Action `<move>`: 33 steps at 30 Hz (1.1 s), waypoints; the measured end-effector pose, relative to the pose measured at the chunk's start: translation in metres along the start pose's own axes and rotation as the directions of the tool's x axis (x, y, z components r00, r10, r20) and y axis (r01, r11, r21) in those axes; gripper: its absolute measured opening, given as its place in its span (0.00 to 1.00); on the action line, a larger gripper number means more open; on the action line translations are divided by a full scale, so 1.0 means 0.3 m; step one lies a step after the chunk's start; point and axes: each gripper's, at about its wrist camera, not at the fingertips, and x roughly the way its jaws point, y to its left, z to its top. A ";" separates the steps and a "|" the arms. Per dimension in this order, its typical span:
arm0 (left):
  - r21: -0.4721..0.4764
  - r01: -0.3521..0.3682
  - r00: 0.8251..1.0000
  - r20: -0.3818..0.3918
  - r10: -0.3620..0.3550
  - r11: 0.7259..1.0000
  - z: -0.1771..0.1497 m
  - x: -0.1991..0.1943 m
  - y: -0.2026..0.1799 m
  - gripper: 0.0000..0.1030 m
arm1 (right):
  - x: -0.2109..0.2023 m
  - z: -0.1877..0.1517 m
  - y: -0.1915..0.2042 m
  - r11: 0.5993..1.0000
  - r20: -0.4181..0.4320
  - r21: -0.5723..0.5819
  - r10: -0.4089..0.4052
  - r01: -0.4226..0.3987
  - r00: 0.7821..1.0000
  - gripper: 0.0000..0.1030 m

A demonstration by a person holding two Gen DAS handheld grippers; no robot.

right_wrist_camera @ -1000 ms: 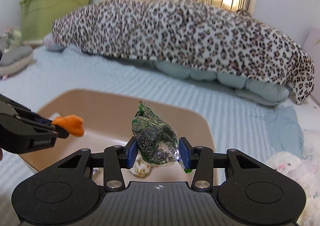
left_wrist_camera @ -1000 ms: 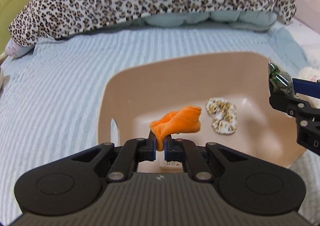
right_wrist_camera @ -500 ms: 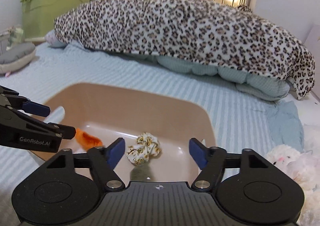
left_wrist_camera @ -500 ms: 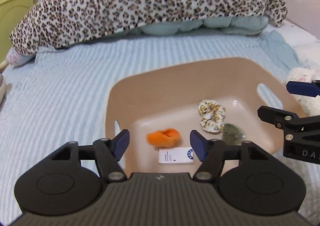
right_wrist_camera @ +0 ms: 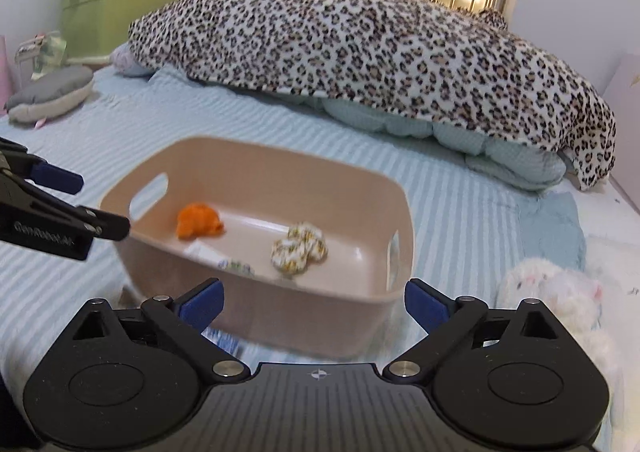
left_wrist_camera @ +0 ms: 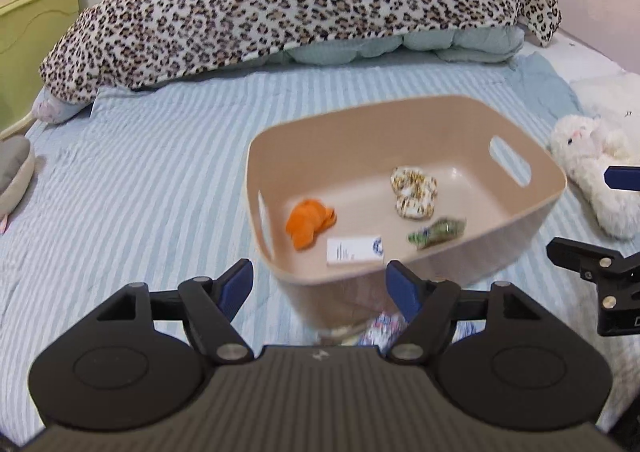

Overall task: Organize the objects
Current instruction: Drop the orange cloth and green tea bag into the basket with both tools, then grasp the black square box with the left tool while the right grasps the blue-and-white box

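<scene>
A beige plastic bin (left_wrist_camera: 532, 208) (right_wrist_camera: 256, 160) sits on the striped bed. Inside lie an orange cloth (left_wrist_camera: 310, 222) (right_wrist_camera: 198, 221), a leopard-print scrunchie (left_wrist_camera: 414, 192) (right_wrist_camera: 298, 248), a white card box (left_wrist_camera: 354, 251) and a green wrapped packet (left_wrist_camera: 438, 233). My left gripper (left_wrist_camera: 320, 282) is open and empty, held back from the bin's near wall. My right gripper (right_wrist_camera: 314, 298) is open and empty, also behind the bin's near wall. Each gripper shows at the edge of the other's view.
A leopard-print blanket (left_wrist_camera: 304, 0) over a pale quilt fills the head of the bed. A white plush toy (left_wrist_camera: 592, 168) (right_wrist_camera: 552, 292) lies right of the bin. A grey cushion (right_wrist_camera: 52, 92) and a green storage box (right_wrist_camera: 124, 8) are at the left. Some small patterned item (left_wrist_camera: 380, 326) lies under the bin's near side.
Both grippers opened and dropped their loads into the bin: the orange cloth from the left, the green packet from the right. Both then pulled back and up from the bin.
</scene>
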 end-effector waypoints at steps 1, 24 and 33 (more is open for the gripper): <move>0.002 0.001 1.000 -0.009 -0.001 1.000 -0.016 -0.001 0.002 0.72 | 0.001 -0.012 0.002 1.000 -0.009 0.000 0.000 0.000 1.000 0.96; 0.049 0.098 0.963 -0.255 -0.083 0.994 -0.299 0.177 -0.041 0.72 | 0.144 -0.248 0.101 0.999 -0.211 -0.050 0.001 -0.011 0.978 0.96; -0.046 0.142 0.962 -0.227 -0.149 0.989 -0.294 0.204 -0.022 0.72 | 0.184 -0.252 0.095 0.999 -0.225 -0.034 -0.002 -0.006 0.974 0.96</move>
